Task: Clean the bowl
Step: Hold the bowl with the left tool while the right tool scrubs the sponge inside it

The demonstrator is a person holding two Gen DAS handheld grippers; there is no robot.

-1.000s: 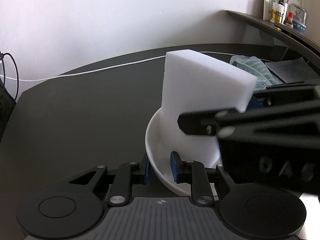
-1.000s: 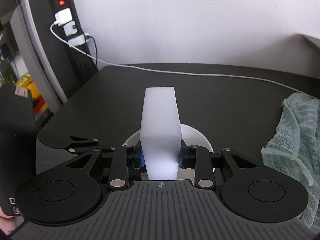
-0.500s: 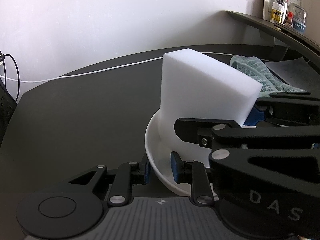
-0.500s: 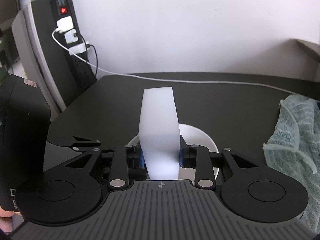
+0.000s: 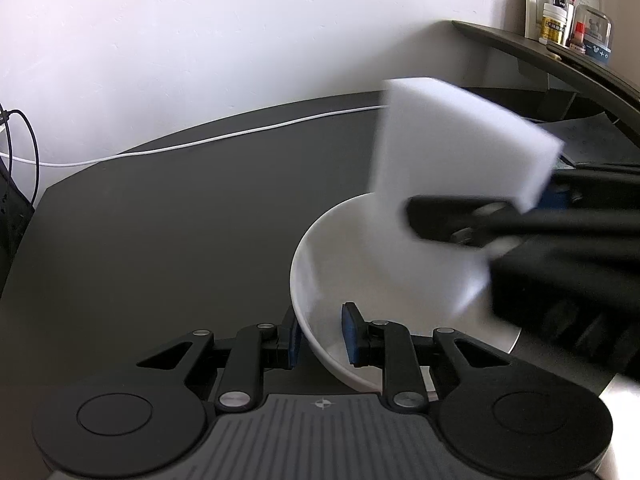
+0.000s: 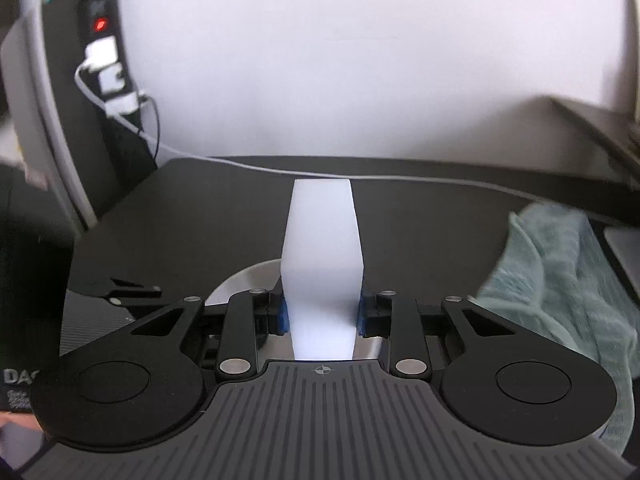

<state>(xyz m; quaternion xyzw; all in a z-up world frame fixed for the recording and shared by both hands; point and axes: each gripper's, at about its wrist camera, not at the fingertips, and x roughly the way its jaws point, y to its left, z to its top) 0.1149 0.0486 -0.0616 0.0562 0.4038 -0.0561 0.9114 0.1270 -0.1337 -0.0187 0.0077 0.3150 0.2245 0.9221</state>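
The white bowl (image 5: 340, 264) was kept on the dark counter (image 5: 160, 232), its near rim pinched by the left tongs (image 5: 320, 334) so it would not slide. The white sponge (image 5: 452, 184) was squeezed by the right tongs (image 6: 322, 316) and pushed down, it seemed, into the bowl for wiping. A green towel (image 6: 560, 272) was left near, on the right.

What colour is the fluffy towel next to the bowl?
The towel is pale blue-green, with a ribbed, fuzzy weave. It shows best in the right wrist view.
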